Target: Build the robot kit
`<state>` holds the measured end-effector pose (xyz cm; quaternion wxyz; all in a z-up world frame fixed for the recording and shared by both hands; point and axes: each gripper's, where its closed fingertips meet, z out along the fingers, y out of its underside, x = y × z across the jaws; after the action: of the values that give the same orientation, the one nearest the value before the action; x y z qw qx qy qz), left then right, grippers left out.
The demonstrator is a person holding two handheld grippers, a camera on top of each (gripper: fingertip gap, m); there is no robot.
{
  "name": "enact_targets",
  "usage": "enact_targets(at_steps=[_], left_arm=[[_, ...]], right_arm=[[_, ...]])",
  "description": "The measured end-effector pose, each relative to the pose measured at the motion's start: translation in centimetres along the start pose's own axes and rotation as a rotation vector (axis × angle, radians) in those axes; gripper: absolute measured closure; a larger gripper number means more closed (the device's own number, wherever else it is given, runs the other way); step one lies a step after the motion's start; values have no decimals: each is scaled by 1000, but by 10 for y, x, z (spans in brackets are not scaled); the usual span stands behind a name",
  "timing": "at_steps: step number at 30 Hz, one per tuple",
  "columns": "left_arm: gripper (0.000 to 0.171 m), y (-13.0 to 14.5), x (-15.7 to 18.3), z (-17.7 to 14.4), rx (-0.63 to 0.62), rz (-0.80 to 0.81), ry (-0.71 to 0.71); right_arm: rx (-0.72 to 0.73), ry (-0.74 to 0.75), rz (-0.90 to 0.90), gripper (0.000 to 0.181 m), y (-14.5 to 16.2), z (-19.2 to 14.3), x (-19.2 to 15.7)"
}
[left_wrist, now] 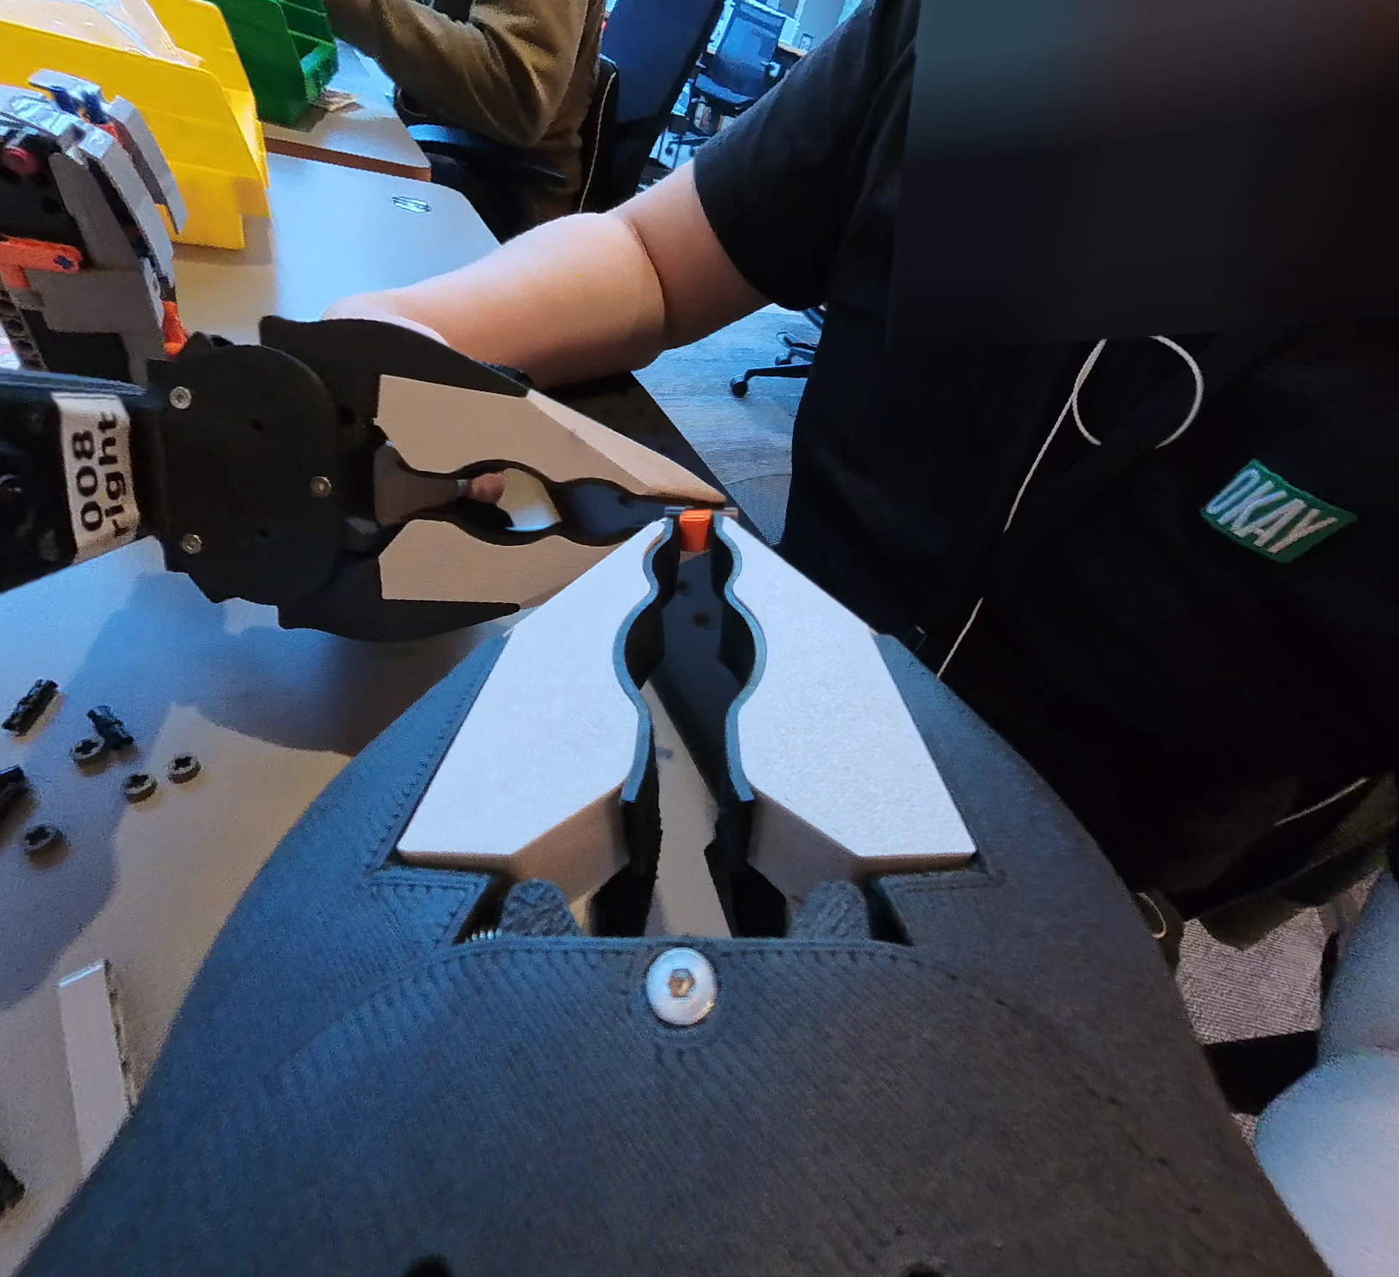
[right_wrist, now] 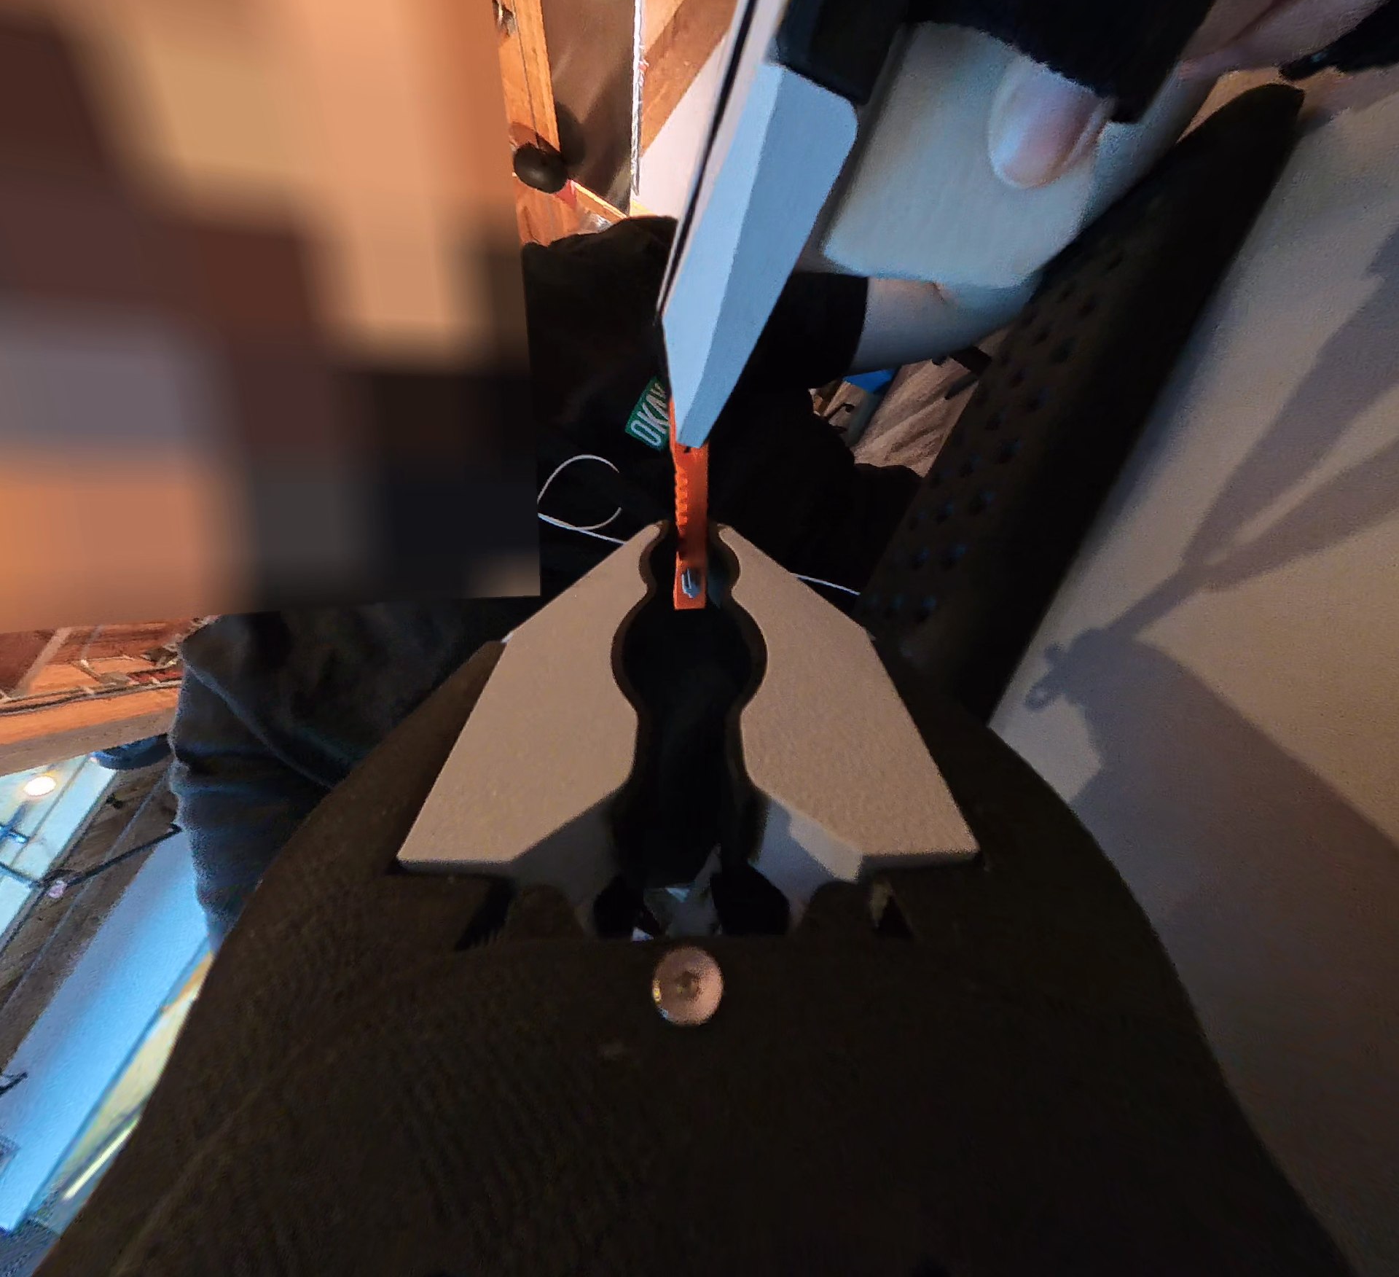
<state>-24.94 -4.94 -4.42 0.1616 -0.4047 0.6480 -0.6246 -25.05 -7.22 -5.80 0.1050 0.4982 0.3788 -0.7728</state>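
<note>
A small orange toothed plastic piece [left_wrist: 693, 532] is held in the air between both grippers, above the near edge of the grey table [left_wrist: 341, 241]. My left gripper [left_wrist: 690, 527] is shut on one end of it. My right gripper [left_wrist: 681, 504] comes in from the left and meets that same spot with its tips shut. In the right wrist view, my right gripper [right_wrist: 689, 559] is shut on the lower end of the orange piece [right_wrist: 685, 498], which carries a small grey pin [right_wrist: 693, 582]. The left gripper [right_wrist: 685, 434] pinches its upper end from above.
A grey, black and orange brick model [left_wrist: 83, 218] stands at the left on the table. Several small black parts [left_wrist: 113, 748] lie in front of it. Yellow [left_wrist: 174, 74] and green [left_wrist: 250, 6] bins stand behind. A person in a black shirt [left_wrist: 1135, 559] is close on the right, and another person [left_wrist: 492, 14] sits farther back. The grippers are tip to tip, or close to it.
</note>
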Motion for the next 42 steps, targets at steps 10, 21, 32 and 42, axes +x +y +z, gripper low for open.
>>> enact_targets(at_steps=[10,21,32,42], left_arm=[[167,-16,-19,-1,-63,-4,28],[147,-15,-78,-64,279,-210,-617],[158,4,-97,-56,349,-359,-531],[163,21,-102,-42,228,-326,-549]], right_arm=[[114,131,-219,176,-23,-21,-7],[578,575,-630,177,-91,-98,-8],[627,583,-556,177,-95,-113,9],[640,602,-516,177,-96,-119,20]])
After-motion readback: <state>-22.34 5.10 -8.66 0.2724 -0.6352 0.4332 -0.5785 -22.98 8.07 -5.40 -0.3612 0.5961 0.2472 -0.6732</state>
